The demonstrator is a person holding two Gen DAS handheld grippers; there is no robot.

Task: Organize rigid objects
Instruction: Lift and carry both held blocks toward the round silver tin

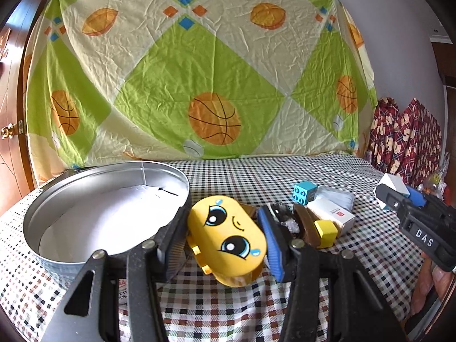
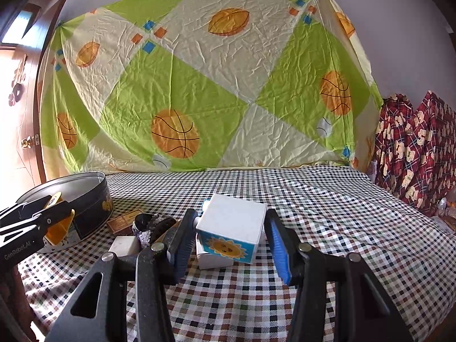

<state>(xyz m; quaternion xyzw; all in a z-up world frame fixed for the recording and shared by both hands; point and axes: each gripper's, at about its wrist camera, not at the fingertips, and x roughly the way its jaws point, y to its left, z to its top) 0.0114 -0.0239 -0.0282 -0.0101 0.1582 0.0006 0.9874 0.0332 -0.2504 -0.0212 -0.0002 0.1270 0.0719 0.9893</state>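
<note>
1. The round tin [image 1: 85, 199] sits at the left of the table, open-topped, likely the destination for loose items.
2. The left gripper [image 1: 219, 242] clamps the yellow face case [image 1: 228, 236], lifted beside the tin's rim.
3. The right gripper [image 2: 228, 233] brackets the white sun box [image 2: 232, 228]; contact cannot be told.

Left wrist view: low over checked tablecloth [image 1: 256, 176], facing sports-print sheet [image 1: 199, 71]; round tin [image 1: 85, 199] close, front-left.
Right wrist view: same heading, set further right; tin [image 2: 85, 196] far left.
Shared: sheet, tablecloth, tin, each other's gripper.
</note>
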